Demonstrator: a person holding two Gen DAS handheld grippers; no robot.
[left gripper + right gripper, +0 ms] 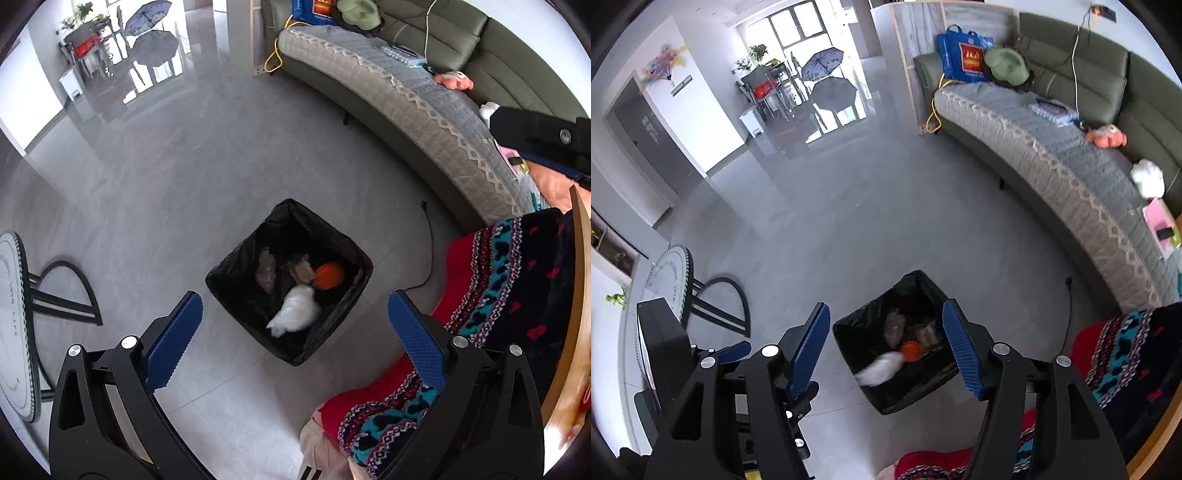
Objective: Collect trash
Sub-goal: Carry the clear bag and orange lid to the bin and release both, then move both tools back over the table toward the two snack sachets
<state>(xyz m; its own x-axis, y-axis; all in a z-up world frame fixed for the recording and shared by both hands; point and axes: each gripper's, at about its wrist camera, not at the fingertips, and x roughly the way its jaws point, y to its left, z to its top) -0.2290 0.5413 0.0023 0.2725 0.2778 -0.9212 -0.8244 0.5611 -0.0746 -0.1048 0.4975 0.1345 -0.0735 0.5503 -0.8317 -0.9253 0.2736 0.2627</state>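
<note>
Both grippers above lined trash bin (pixel 334 325)
Left gripper (pixel 295 334) and right gripper (pixel 886 345) spread wide, empty; white tissue wad (pixel 295 310) inside.

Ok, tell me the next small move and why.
Probably swing away from the bin to look for more trash. Both the left hand-held gripper and the right hand-held gripper are open with nothing in them, and a white wad and an orange piece lie inside.
</note>
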